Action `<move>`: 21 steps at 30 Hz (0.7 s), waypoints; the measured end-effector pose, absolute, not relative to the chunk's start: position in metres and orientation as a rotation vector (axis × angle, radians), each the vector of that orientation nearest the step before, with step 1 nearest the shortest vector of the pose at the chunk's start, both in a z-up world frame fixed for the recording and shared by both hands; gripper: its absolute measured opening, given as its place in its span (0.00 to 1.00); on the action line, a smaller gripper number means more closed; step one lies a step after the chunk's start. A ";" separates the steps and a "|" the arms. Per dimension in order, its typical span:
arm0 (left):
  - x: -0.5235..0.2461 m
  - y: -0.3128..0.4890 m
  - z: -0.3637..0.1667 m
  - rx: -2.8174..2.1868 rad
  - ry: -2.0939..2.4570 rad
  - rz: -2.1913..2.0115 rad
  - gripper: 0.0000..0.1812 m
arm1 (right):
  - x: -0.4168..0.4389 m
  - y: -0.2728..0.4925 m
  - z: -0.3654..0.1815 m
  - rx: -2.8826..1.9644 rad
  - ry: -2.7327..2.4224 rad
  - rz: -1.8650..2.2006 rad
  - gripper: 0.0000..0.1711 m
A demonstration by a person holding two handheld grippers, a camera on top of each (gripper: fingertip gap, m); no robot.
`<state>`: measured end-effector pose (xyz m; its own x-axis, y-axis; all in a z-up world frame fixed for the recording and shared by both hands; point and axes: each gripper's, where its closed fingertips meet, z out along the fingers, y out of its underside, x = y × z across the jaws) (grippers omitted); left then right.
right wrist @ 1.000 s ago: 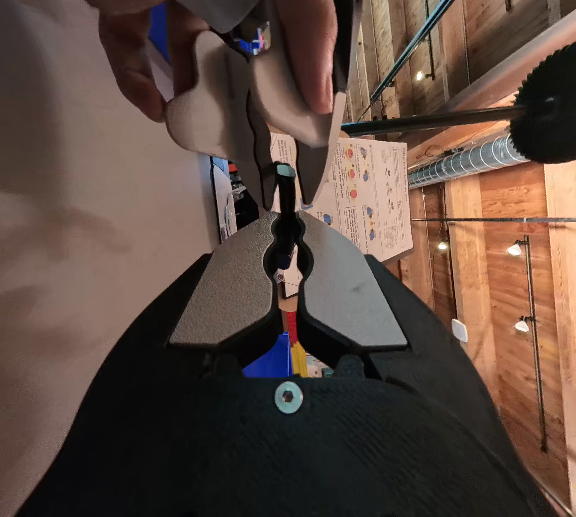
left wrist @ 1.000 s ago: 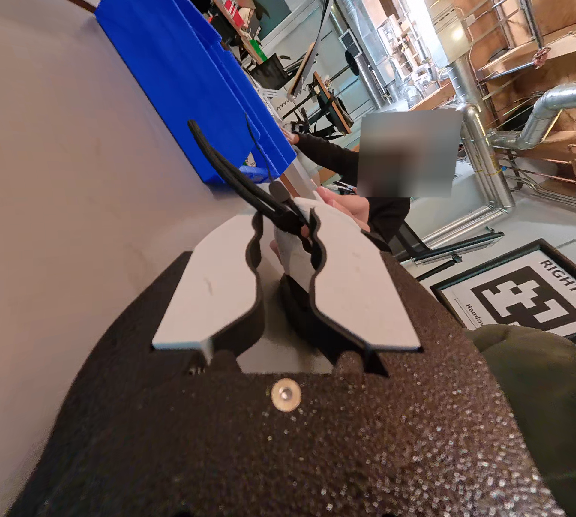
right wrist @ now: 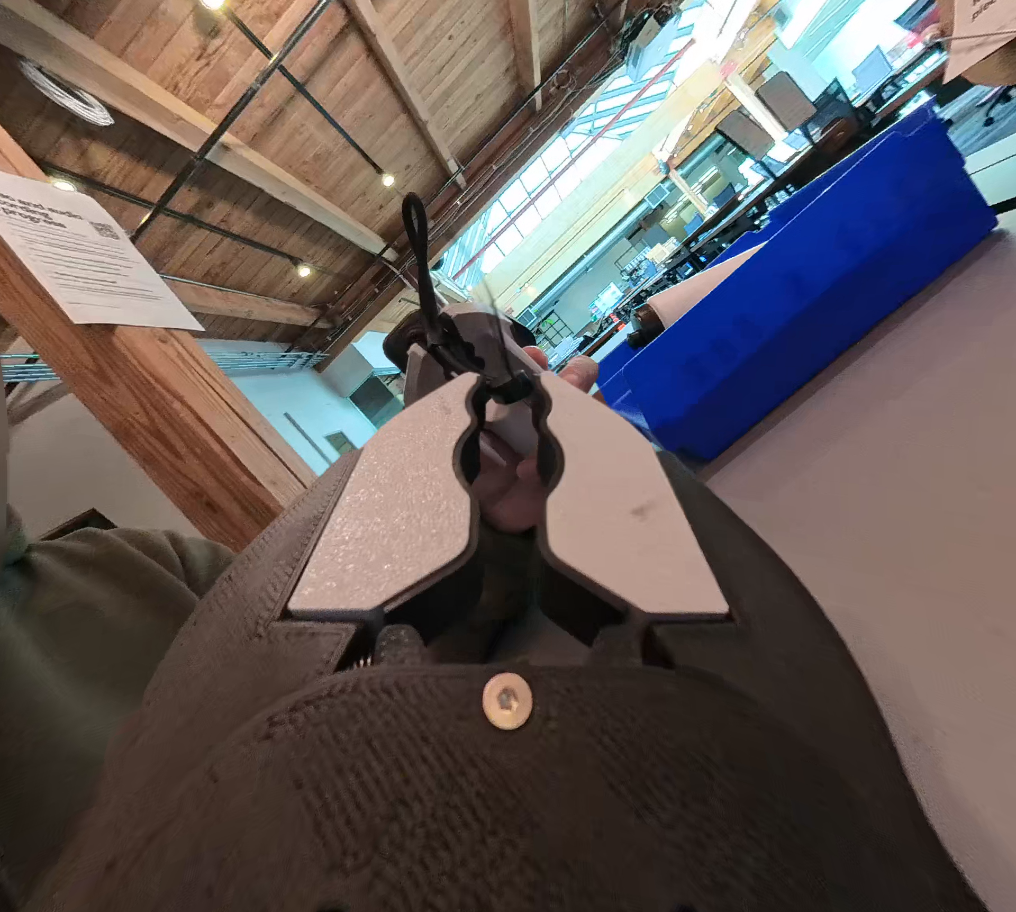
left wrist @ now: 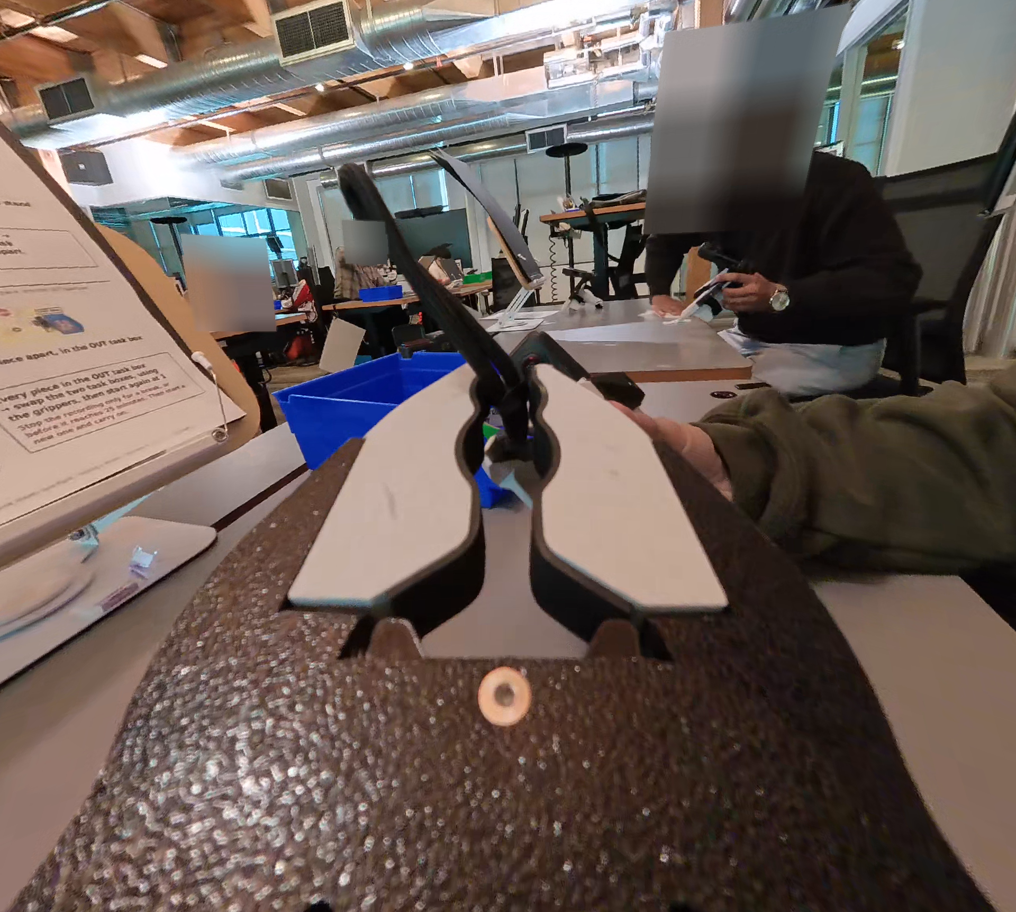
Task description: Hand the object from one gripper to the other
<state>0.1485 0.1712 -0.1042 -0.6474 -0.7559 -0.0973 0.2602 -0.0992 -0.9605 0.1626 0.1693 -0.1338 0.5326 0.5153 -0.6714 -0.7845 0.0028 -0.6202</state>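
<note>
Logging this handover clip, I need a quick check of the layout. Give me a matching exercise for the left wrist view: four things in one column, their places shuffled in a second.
Things:
1. black cord
2. blue bin
3. printed sheet
4. olive sleeve

Places:
A. on the table, beyond the jaws
B. coming in from the right edge
C. pinched in the jaws of the left gripper, its loop rising up and to the left
D. clipped to a tilted board at the left edge

Pairs: 1-C, 2-A, 3-D, 4-B
</note>
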 end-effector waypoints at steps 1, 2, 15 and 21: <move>0.150 0.172 -0.106 -0.579 1.469 -1.826 0.07 | 0.164 0.169 -0.135 -1.187 0.287 1.025 0.12; 0.151 0.173 -0.108 -0.598 1.472 -1.820 0.07 | 0.166 0.169 -0.136 -1.193 0.285 1.013 0.09; 0.168 0.199 -0.128 -1.020 1.535 -1.839 0.42 | 0.197 0.135 -0.101 -1.136 -0.022 0.225 0.08; 0.150 0.181 -0.132 -0.898 1.726 -1.895 0.27 | 0.168 0.132 -0.109 -1.224 -0.236 0.355 0.07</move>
<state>0.1504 0.1813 -0.1324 -0.7021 -0.6894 0.1783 -0.1131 -0.1391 -0.9838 0.1683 0.1324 -0.1085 0.9212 0.3890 -0.0132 -0.1384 0.2956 -0.9452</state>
